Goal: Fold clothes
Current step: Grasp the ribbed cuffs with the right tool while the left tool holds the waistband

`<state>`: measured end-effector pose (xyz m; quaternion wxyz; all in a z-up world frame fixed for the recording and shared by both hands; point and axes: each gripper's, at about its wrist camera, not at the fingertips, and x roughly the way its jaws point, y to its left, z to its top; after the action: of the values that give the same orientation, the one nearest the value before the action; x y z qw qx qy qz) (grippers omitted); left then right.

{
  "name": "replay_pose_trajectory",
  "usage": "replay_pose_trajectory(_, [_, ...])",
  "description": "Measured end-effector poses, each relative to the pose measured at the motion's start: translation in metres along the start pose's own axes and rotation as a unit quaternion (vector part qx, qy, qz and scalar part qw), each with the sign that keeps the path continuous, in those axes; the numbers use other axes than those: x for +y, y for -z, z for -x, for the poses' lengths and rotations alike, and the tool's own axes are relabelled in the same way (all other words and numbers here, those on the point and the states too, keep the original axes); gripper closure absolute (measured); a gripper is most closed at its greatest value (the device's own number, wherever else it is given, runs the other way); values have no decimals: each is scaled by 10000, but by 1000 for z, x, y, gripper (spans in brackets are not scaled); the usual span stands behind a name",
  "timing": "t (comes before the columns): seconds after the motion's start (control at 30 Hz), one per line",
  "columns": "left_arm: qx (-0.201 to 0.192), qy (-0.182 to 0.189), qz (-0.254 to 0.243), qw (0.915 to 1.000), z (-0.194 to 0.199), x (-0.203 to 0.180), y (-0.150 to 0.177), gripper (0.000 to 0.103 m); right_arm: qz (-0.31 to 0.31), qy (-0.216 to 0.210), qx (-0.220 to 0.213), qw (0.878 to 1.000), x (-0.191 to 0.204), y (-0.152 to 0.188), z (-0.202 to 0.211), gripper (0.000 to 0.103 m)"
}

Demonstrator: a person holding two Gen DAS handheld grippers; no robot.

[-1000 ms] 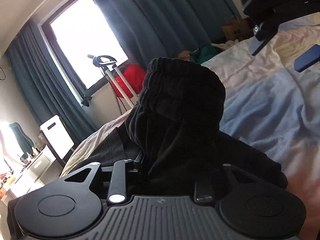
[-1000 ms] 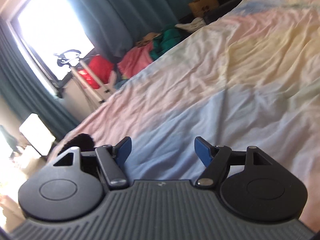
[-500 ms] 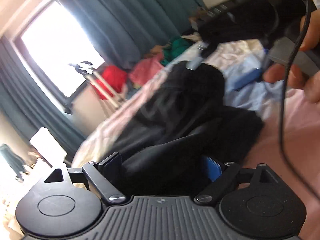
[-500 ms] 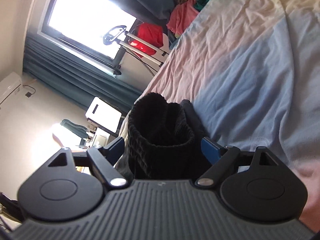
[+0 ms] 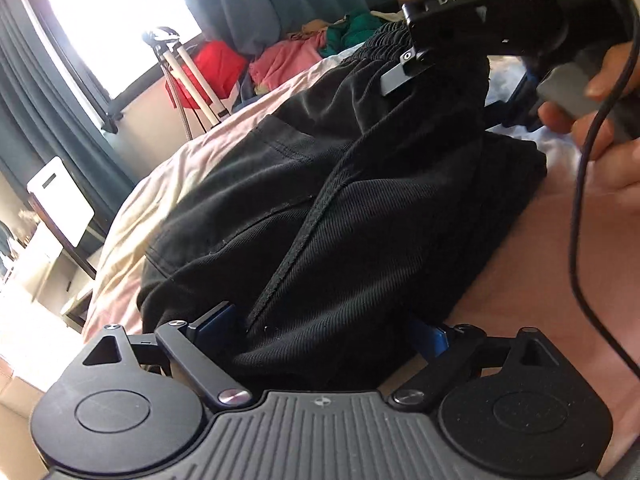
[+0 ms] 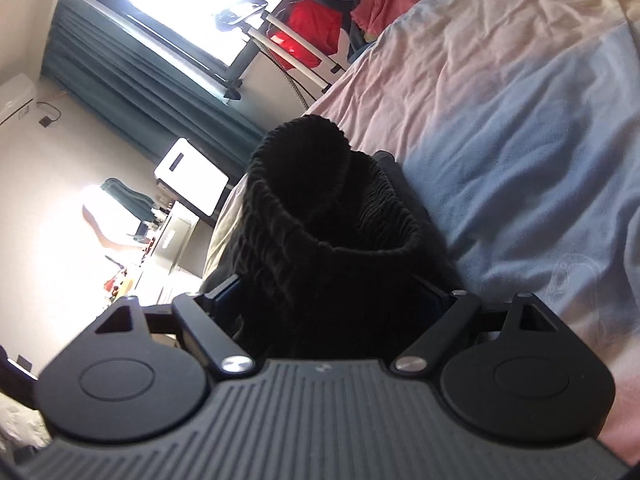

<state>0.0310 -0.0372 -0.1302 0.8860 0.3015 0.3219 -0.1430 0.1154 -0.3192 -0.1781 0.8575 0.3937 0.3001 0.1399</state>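
Both tools opened since the earlier frames. Left wrist view: our left tool (image 5: 320,330) is spreading wide, black trousers (image 5: 360,200) lying loose between its jaws on the bed (image 5: 540,260), likely released. Right wrist view: right tool (image 6: 328,300) gapes around the elastic waistband (image 6: 320,208), nothing gripped, probably lining up a pinch.

The trousers (image 5: 360,208) lie on the bed (image 6: 500,128), near its edge. Beyond the bed's far side stand a tripod (image 5: 180,68) and a heap of clothes (image 5: 304,52), before the window (image 6: 192,12).
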Motion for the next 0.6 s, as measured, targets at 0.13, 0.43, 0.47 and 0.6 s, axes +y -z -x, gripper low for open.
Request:
replay_pose_trajectory(0.13, [-24,-26,75,10000,4,2,1,8,185,118,-170,9996,7,-3,-2,36])
replay_pose_trajectory(0.43, [-436,336,575,9968,32,28,1,8,896,-15,-941,9915,35,-5,46,65])
replay_pose_trajectory(0.47, [-455,376,580,9966,34,31,2,8,859,124,-897,9922,28,-5,45,65])
replay_pose_trajectory(0.6, [-400,385,399,9977,33,33,4,9,205,592,-452,9970,-17,0,28,60])
